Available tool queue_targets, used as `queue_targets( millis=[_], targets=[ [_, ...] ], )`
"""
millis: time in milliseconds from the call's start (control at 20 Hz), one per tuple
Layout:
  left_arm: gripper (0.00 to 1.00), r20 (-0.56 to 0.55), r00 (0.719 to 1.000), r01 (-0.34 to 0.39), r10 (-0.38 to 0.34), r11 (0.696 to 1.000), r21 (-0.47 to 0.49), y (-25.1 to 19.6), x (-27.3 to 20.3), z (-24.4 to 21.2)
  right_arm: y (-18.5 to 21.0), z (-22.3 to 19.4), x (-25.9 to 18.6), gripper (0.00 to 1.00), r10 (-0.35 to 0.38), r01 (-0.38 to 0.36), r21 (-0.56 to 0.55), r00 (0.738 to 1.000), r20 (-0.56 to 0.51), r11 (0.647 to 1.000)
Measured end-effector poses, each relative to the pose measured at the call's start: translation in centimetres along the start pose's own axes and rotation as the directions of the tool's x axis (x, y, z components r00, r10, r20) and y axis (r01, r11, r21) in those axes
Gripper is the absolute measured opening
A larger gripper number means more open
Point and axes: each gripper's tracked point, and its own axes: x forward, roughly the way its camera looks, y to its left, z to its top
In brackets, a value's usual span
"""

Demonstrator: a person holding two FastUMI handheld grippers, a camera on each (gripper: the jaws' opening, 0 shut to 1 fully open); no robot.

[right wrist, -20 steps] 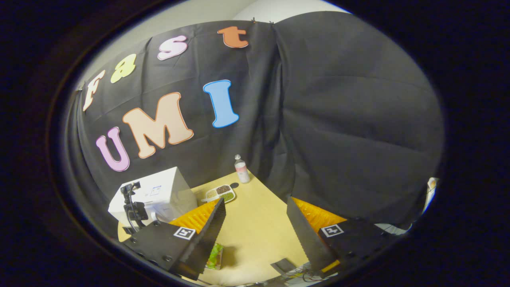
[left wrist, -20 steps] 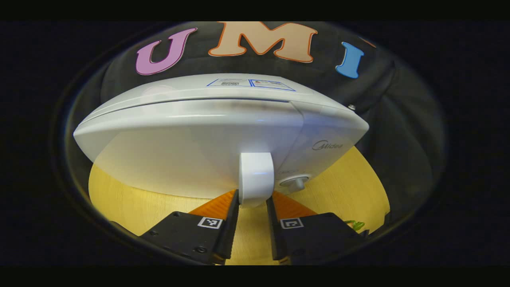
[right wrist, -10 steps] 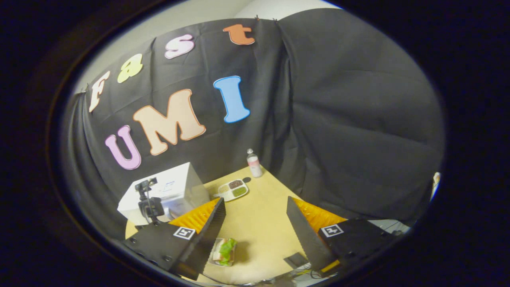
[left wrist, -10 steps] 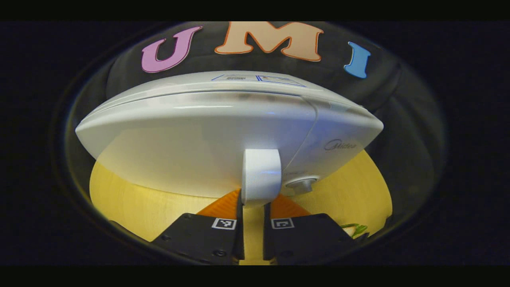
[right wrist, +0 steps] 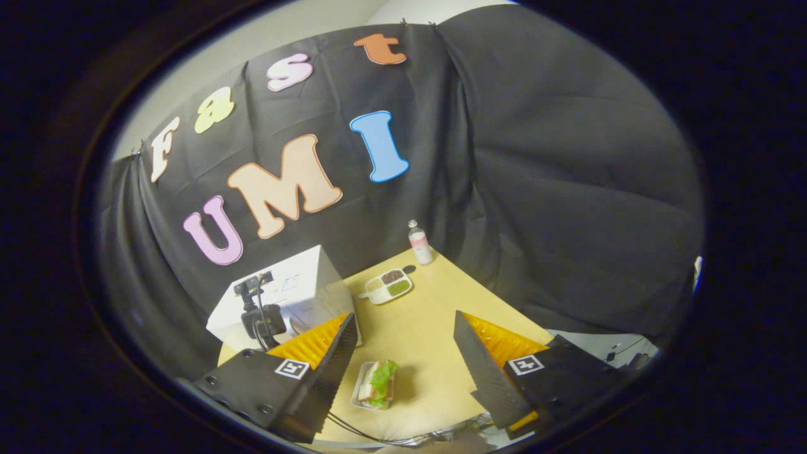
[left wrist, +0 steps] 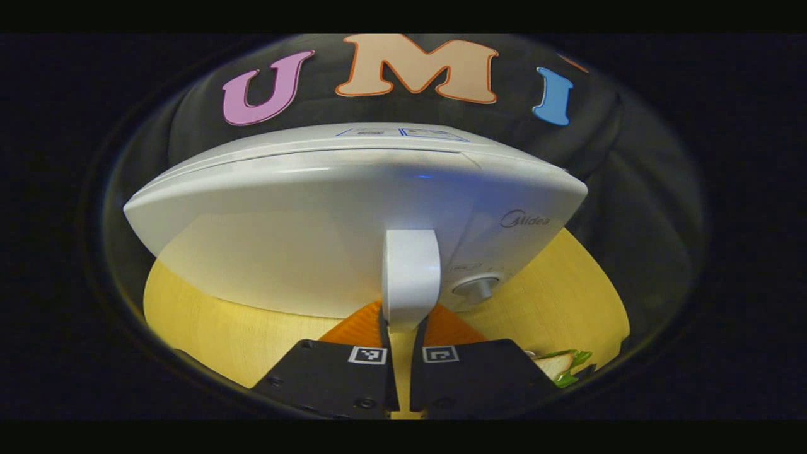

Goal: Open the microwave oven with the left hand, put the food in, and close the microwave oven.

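A white microwave (left wrist: 302,239) stands close in front in the left gripper view, its door looking closed. My left gripper (left wrist: 403,325) is shut on the lower end of the door's upright white handle (left wrist: 410,271), a finger pressing on each side. A knob (left wrist: 476,287) sits right of the handle. The food, a sandwich with lettuce (right wrist: 378,381) on a small white plate, lies on the wooden table (right wrist: 435,315). My right gripper (right wrist: 403,318) hangs open high above it, holding nothing. The sandwich (left wrist: 558,364) also peeks in at the lower right of the left gripper view.
In the right gripper view the microwave (right wrist: 296,287) stands at the table's left with the left gripper's body (right wrist: 258,315) in front of it. A divided tray of food (right wrist: 391,285) and a small bottle (right wrist: 420,243) stand near the far edge. Cables trail over the near edge.
My left gripper's fingers have closed from a wide gap onto the handle. The right gripper has shifted, bringing the sandwich fully into sight between its fingers.
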Motion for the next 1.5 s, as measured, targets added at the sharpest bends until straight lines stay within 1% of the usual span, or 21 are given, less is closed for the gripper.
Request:
queue_targets(
  millis=[100, 150, 200, 350, 400, 500, 750, 800, 850, 900, 950, 1000, 1050, 1150, 1350, 1500],
  targets=[
    [0.06, 0.016, 1.000, -0.002, 0.002, 1.000, -0.003, 0.0, 0.0, 0.0, 0.0, -0.3, -0.2, 0.92, -0.003, 0.003, -0.005, 1.000, -0.008, 1.000],
    [0.06, 0.023, 1.000, -0.003, 0.003, 1.000, 0.000, 0.0, 0.0, 0.0, -0.1, -0.3, -0.2, 0.98, -0.002, 0.002, -0.007, 1.000, -0.009, 1.000],
    [0.07, 0.026, 1.000, -0.005, 0.005, 1.000, 0.004, 0.0, -0.1, 0.0, -0.1, -0.1, -0.3, 0.92, -0.001, 0.001, -0.009, 1.000, -0.007, 1.000],
    [0.06, 0.034, 0.999, -0.012, 0.013, 1.000, -0.005, 0.1, -0.1, 0.0, -0.4, 0.2, -0.2, 0.92, -0.003, 0.003, -0.017, 1.000, -0.001, 1.000],
    [0.06, 0.037, 0.999, -0.011, 0.012, 1.000, -0.009, 0.1, -0.1, 0.0, -0.5, 0.2, -0.1, 0.98, -0.006, 0.005, -0.016, 1.000, -0.004, 1.000],
    [0.07, 0.051, 0.999, -0.006, 0.007, 1.000, -0.009, 0.1, -0.2, 0.1, -0.4, 0.3, 0.1, 0.98, 0.001, -0.001, -0.012, 1.000, -0.010, 1.000],
    [0.06, 0.065, 0.997, -0.035, 0.037, 0.999, -0.035, 0.2, -0.4, 0.1, -0.4, 0.2, 1.6, 0.97, 0.020, -0.021, -0.029, 0.999, -0.035, 0.999],
    [0.06, 0.069, 0.997, -0.039, 0.042, 0.998, -0.043, 0.2, -0.5, 0.2, -0.4, 0.2, 2.0, 0.89, 0.025, -0.027, -0.033, 0.999, -0.042, 0.999],
    [0.06, 0.054, 0.997, -0.046, 0.048, 0.998, -0.053, 0.2, -0.7, -0.2, -0.3, 0.3, 2.4, 0.89, 0.030, -0.032, -0.038, 0.999, -0.043, 0.999],
    [0.06, 0.022, 0.998, -0.056, 0.058, 0.995, -0.078, 0.3, -1.9, -1.5, -0.3, 0.6, 2.8, 0.89, 0.036, -0.038, -0.045, 0.998, -0.044, 0.998],
    [0.06, 0.032, 0.998, -0.053, 0.055, 0.996, -0.071, 0.5, -3.0, -2.3, -0.2, 0.8, 3.1, 0.89, 0.043, -0.045, -0.049, 0.998, -0.045, 0.998],
    [0.06, 0.047, 0.998, -0.045, 0.048, 0.998, -0.053, 0.8, -4.3, -2.9, -0.1, 1.0, 3.6, 0.89, 0.056, -0.058, -0.048, 0.997, -0.050, 0.997],
    [0.06, 0.040, 0.998, -0.037, 0.038, 0.999, -0.035, 1.0, -5.4, -4.2, 0.3, 1.1, 3.9, 0.89, 0.078, -0.080, -0.043, 0.995, -0.057, 0.996],
    [0.08, 0.030, 0.999, -0.043, 0.044, 0.999, -0.026, 1.6, -7.2, -5.5, 1.1, 1.3, 4.9, 0.89, 0.135, -0.138, -0.039, 0.988, -0.072, 0.990],
    [0.13, 0.026, 0.992, -0.120, 0.121, 0.992, -0.037, 2.8, -9.3, -7.2, 2.1, 1.1, 6.4, 0.89, 0.224, -0.232, -0.067, 0.968, -0.109, 0.970],
    [0.17, 0.027, 0.988, -0.147, 0.149, 0.987, -0.062, 3.6, -10.8, -7.9, 2.6, 0.4, 6.8, 0.89, 0.279, -0.292, -0.078, 0.949, -0.146, 0.953]
  ],
)
